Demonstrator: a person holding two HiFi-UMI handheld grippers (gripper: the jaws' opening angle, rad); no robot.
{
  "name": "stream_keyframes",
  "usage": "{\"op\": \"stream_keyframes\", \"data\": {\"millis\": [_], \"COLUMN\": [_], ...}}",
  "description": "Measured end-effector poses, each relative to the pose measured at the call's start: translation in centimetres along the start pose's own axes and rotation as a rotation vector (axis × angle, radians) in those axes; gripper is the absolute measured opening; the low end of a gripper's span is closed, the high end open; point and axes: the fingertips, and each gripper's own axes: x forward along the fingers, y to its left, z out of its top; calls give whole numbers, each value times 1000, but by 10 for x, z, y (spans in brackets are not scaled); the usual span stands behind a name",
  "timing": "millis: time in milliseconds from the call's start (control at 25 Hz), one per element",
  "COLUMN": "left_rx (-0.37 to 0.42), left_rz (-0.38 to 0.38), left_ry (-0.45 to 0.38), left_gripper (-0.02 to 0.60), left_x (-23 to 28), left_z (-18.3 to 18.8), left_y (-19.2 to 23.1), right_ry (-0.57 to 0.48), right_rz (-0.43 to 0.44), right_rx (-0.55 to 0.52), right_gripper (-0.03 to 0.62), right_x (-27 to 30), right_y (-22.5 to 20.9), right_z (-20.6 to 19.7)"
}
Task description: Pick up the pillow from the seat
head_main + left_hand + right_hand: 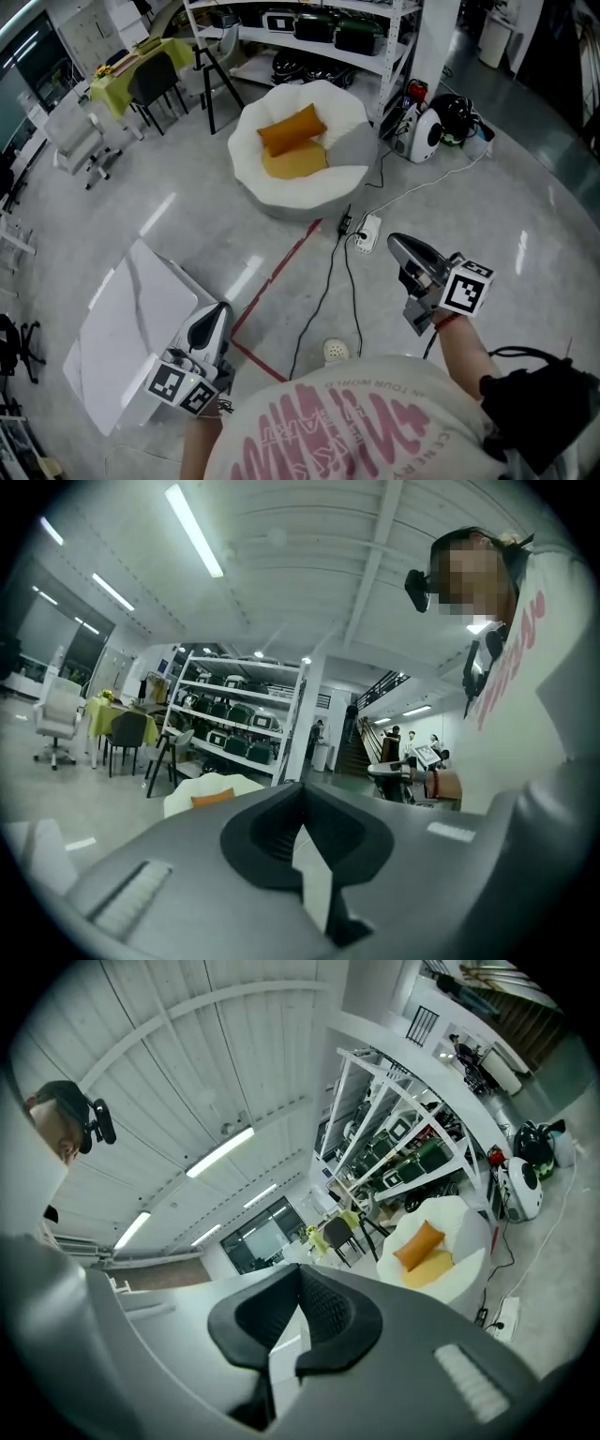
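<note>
Pillow (pixel 291 129), orange and oblong, lay in the hollow of the round white seat (pixel 251 164) at the top of my head view. It was propped toward the seat's back, with a flatter yellow cushion (pixel 296 161) touching it on the near side. The seat stood on the grey floor in front of a white shelving rack (pixel 309 42) loaded with dark cases. A white and black device (pixel 427 131) sat on the floor just to the seat's right.

Both grippers were well apart from the seat, with bare floor between. I saw the left gripper (pixel 221 309) at the lower left, above the edge of a white board (pixel 122 319). The right gripper (pixel 394 241) was at the lower right, close in the picture to a white power strip (pixel 368 232). Black cables (pixel 328 281) trailed from the strip toward me, and a red tape line (pixel 281 267) ran across the floor between the two grippers.

Through the left gripper view I read the jaws as clenched, their tips meeting with nothing caught between them. Beyond the left jaw, the pillow (pixel 212 798) showed small and far off on the seat (pixel 183 803).

The right gripper view gave me the same: jaws pressed together and empty. Past them to the right, the pillow (pixel 418 1244) leaned in the seat (pixel 464 1232) above the yellow cushion (pixel 433 1267). Neither gripper touched the pillow.
</note>
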Motion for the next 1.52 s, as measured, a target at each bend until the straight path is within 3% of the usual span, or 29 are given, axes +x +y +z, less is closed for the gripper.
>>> {"op": "stream_keyframes", "data": {"millis": [280, 400, 520, 720, 920, 1160, 1520], "left_rx": [-54, -93, -139, -138, -162, -146, -146], "left_rz": [61, 37, -31, -38, 17, 48, 40], "left_ry": [-55, -62, -40, 9, 40, 93, 65], "left_gripper": [12, 12, 12, 12, 11, 11, 11], "left_x": [68, 93, 124, 152, 155, 159, 185], "left_z": [10, 13, 1, -16, -28, -41, -31], "left_y": [28, 24, 4, -5, 8, 5, 30], "right_ry": [44, 40, 79, 194, 235, 254, 226], "right_rz": [-41, -76, -40, -28, -61, -117, -132], "right_rx": [26, 163, 282, 184, 146, 212, 274], "right_gripper": [5, 5, 5, 5, 5, 5, 5], "right_x": [36, 49, 64, 79, 83, 74, 98], "right_y": [-54, -73, -74, -70, -81, -101, -123], "right_z": [26, 23, -5, -34, -36, -48, -33]}}
